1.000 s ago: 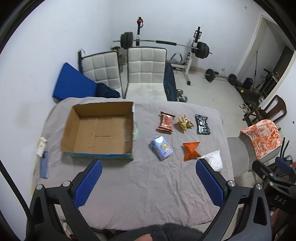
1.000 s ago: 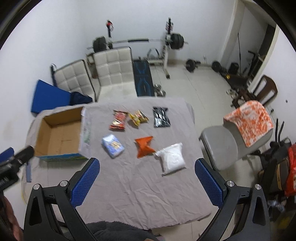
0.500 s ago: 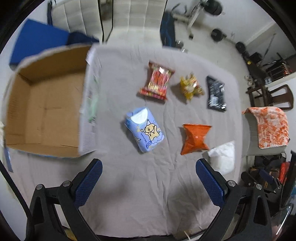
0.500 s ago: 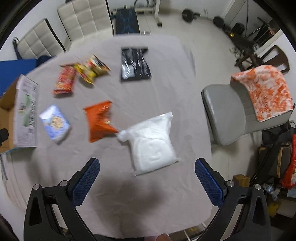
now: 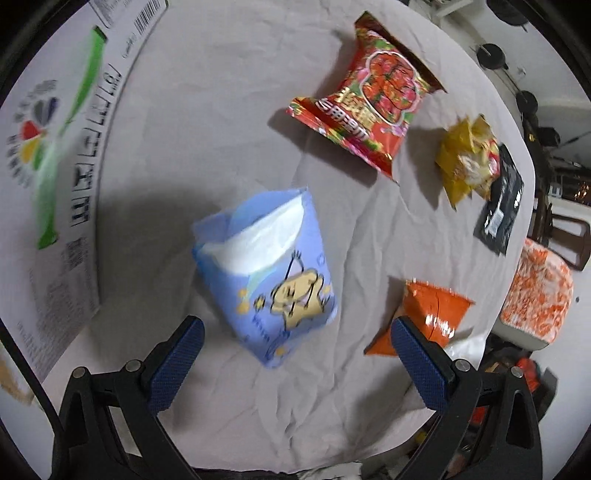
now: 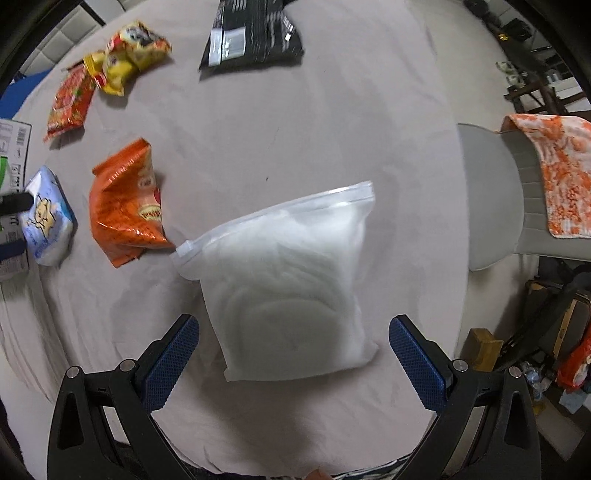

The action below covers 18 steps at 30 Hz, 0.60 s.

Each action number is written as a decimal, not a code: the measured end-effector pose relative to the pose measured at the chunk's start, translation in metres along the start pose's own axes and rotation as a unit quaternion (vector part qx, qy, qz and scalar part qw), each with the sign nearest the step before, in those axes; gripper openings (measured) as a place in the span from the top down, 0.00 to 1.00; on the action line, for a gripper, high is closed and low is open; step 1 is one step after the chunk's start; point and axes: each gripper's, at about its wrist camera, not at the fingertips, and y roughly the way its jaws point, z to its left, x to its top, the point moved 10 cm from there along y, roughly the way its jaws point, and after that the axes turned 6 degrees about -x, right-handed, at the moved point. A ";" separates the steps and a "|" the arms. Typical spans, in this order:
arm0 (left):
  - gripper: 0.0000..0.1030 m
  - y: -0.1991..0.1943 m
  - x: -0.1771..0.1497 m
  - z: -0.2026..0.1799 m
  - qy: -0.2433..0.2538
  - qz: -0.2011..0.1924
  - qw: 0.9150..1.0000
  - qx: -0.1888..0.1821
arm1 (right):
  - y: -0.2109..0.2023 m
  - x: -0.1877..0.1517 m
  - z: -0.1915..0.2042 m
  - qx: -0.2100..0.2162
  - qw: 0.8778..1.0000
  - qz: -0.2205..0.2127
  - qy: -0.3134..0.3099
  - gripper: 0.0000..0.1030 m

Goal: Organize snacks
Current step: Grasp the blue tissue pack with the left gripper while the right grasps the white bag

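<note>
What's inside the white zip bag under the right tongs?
The frosted zip bag shows only faint white, rounded, stacked-looking shapes. The film hides what they are. Right tongs hover open over it.

Left wrist view: box (image 5: 55,155) cut off by the left and top edges, its print smeared by blur; blue pack (image 5: 269,273) blurred at its near end; orange bag (image 5: 428,317) partly hidden behind 1 finger (image 5: 417,354). Right wrist view: black pack (image 6: 251,33) cut off by the top edge, label text unreadable; blue pack partly hidden by a dark object (image 6: 14,203) at the left edge.
</note>
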 end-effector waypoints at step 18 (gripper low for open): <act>0.44 0.039 0.010 0.013 0.043 0.016 0.997 0.070 | 0.070 0.009 0.001 -0.015 0.998 0.053 -0.003 0.13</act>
